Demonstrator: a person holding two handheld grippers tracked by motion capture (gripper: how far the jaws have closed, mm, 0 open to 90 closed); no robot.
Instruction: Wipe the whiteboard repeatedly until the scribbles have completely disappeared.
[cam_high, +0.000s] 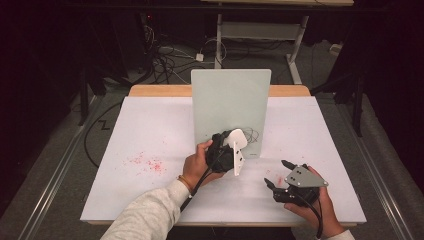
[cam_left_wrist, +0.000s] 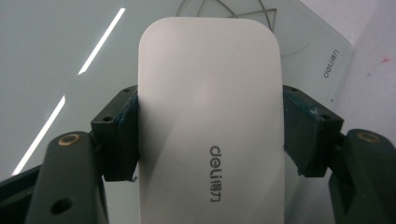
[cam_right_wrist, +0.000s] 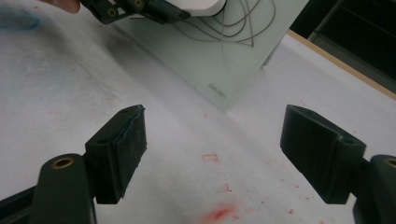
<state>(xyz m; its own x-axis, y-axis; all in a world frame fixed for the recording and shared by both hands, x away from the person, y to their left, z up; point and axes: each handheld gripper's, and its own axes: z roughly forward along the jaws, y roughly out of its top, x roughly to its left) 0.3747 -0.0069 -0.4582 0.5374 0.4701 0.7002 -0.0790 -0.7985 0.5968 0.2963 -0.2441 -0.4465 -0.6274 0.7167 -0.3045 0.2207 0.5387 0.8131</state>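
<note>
right gripper (cam_high: 274, 174) nearest me, jaws spread, idle on table (cam_high: 150, 135). left gripper (cam_left_wrist: 210, 135) pinching white eraser (cam_left_wrist: 210, 116) against upright board (cam_high: 230, 100) mid-table. i'd press flat, sweep across scribbles (cam_right_wrist: 233, 23).

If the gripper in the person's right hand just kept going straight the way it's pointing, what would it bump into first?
Probably the bare white table top. The right gripper hangs open with nothing between its jaws, and its own view looks down onto the table. Farther along stands the glass board; depth is hard to judge, so that is less certain.
</note>
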